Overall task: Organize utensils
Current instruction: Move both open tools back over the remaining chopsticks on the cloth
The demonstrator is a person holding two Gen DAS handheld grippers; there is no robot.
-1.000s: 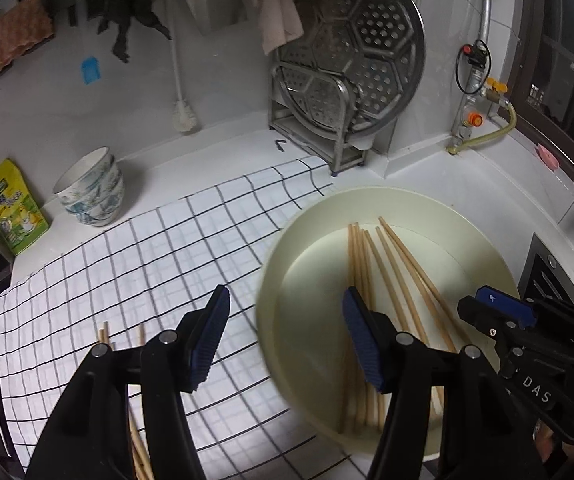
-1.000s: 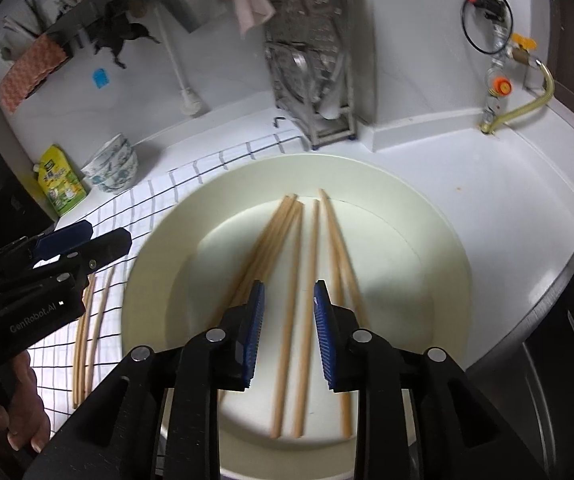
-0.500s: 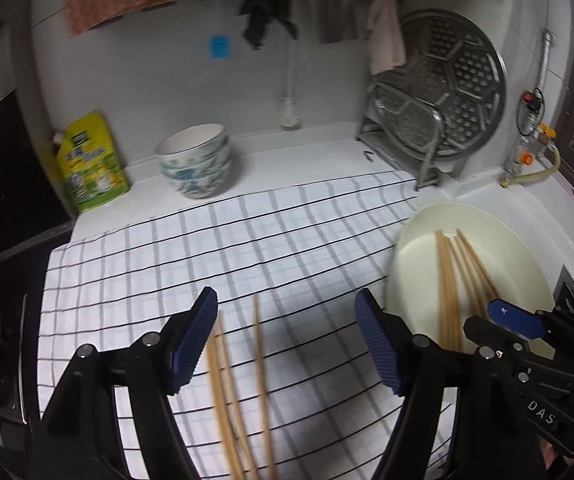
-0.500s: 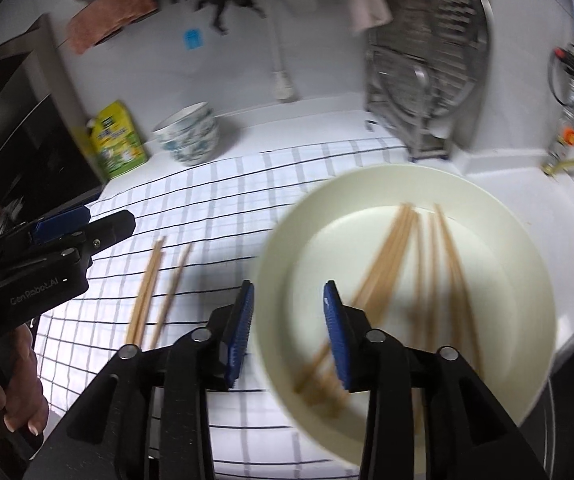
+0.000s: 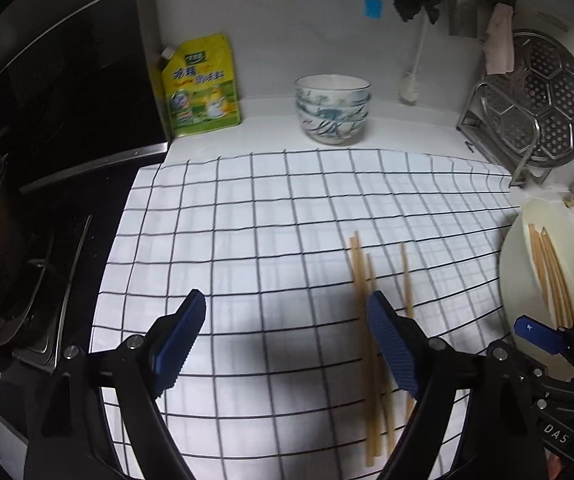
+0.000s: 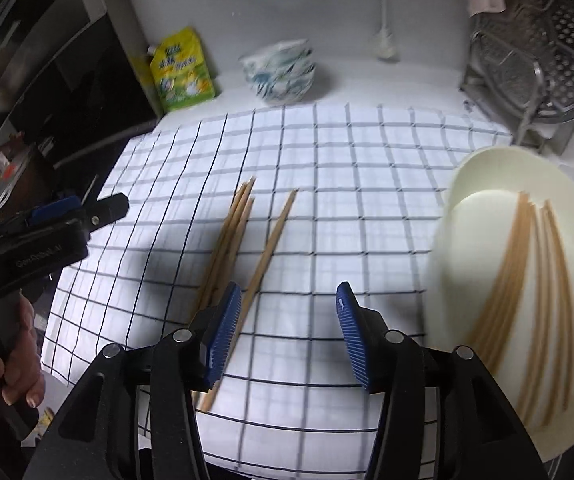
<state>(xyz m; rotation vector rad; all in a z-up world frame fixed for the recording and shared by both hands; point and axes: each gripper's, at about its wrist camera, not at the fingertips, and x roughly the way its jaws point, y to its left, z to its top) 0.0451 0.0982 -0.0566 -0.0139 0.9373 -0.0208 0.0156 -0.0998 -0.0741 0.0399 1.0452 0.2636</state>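
On the checked cloth [image 6: 327,168] lie what look like four chopsticks [image 6: 247,248]; more wait in the cream basin [image 6: 487,184]. Both the left gripper [image 5: 287,336] and right gripper [image 6: 289,332] are opening, fingers apart and empty.

Chopsticks [image 6: 243,240] lie on the cloth [image 6: 327,152] (more in the basin [image 6: 459,184], right); bowls [image 5: 331,108] behind.

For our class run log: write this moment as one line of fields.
left gripper: opening, empty | right gripper: opening, empty | chopsticks on cloth: loose | chopsticks in plate: remaining
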